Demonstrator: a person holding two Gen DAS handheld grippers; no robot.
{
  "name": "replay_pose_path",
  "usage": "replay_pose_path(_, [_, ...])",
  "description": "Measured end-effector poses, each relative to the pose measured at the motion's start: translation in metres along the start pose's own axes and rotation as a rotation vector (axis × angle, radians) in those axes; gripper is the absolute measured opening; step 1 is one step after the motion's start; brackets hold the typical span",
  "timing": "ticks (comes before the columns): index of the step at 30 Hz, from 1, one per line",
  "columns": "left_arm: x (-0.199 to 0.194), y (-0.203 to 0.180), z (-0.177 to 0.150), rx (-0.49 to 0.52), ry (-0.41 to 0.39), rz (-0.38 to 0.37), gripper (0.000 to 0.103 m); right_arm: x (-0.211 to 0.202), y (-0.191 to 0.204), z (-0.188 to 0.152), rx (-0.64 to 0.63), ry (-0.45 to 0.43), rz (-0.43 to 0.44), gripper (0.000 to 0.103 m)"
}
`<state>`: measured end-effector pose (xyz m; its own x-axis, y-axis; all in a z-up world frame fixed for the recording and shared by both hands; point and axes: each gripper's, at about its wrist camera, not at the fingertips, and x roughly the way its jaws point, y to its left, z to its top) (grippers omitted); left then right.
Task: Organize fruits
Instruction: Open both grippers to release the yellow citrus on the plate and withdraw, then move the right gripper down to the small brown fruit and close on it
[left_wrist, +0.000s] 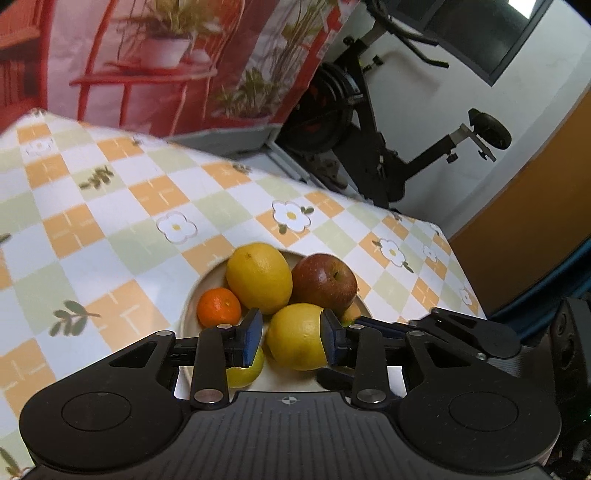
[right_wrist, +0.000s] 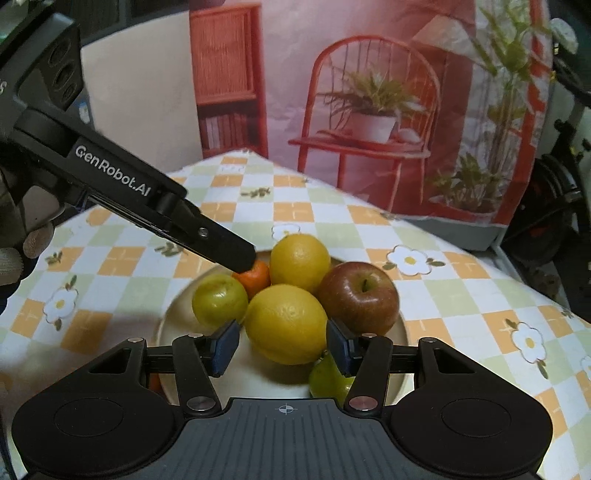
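Plate (right_wrist: 400, 334): pale, round, near the middle of the worktop (left_wrist: 122, 206), which wears an orange, green and white checked cloth with flowers. All fruit in view sits on it.
Fruit on plate: two large yellow citrus, one at the far side (right_wrist: 299, 262), one nearer (right_wrist: 286, 323); red apple (right_wrist: 358, 297) touching the nearer citrus on its right; small orange mandarin (right_wrist: 255, 275) tucked behind; a yellow-green round fruit (right_wrist: 219, 299) on the left; a small green fruit (right_wrist: 327, 376) at the near rim, partly hidden.
Look of fruit: skins whole and glossy, citrus dimpled, apple stem-up with a dull red-brown blush. Pile is tight, pieces leaning on one another.
Left claw (left_wrist: 291, 334): jaws narrowly parted. From its own camera the right pad lies against the nearer citrus while the left pad stands clear of it, so no firm hold that I can confirm. From the right camera its tip sits by the mandarin; contact there cannot be told.
Right claw (right_wrist: 282, 347): partly open, straddling the nearer citrus, a gap showing at each pad. Holding nothing.
Progress: judged early or mid-way. No fruit lies loose on the cloth, and no second container is in view, so where the fruit should end up is unclear.
Left to do: likely lifting pieces out one by one for sorting.
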<state>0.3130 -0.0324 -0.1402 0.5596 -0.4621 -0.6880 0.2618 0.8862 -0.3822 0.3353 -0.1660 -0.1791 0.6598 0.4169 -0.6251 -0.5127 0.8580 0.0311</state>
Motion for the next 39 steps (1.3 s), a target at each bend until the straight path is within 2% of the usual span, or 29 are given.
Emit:
replay_pose_path(5, [-0.029, -0.009, -0.014, 0.056, -0.084, 0.078, 0.036, -0.031, 0.002, -0.019, 0.080, -0.122, -0.045, 0.049])
replay_pose_path(9, [-0.048, -0.013, -0.030, 0.085, -0.138, 0.134, 0.036, -0.053, 0.005, -0.050, 0.159, -0.225, -0.095, 0.049])
replay_pose_path(14, [-0.068, -0.015, -0.050, 0.096, -0.179, 0.188, 0.036, -0.074, 0.014, -0.089, 0.215, -0.273, -0.144, 0.049])
replay_pose_path(21, [-0.081, -0.014, -0.072, 0.089, -0.208, 0.242, 0.036, -0.089, 0.021, -0.121, 0.250, -0.286, -0.176, 0.049])
replay_pose_path(31, [-0.090, -0.010, -0.096, 0.072, -0.204, 0.271, 0.036, -0.089, 0.025, -0.130, 0.245, -0.265, -0.118, 0.049])
replay_pose_path(39, [-0.091, -0.015, -0.106, 0.077, -0.213, 0.269, 0.037, -0.084, 0.024, -0.134, 0.226, -0.212, -0.041, 0.048])
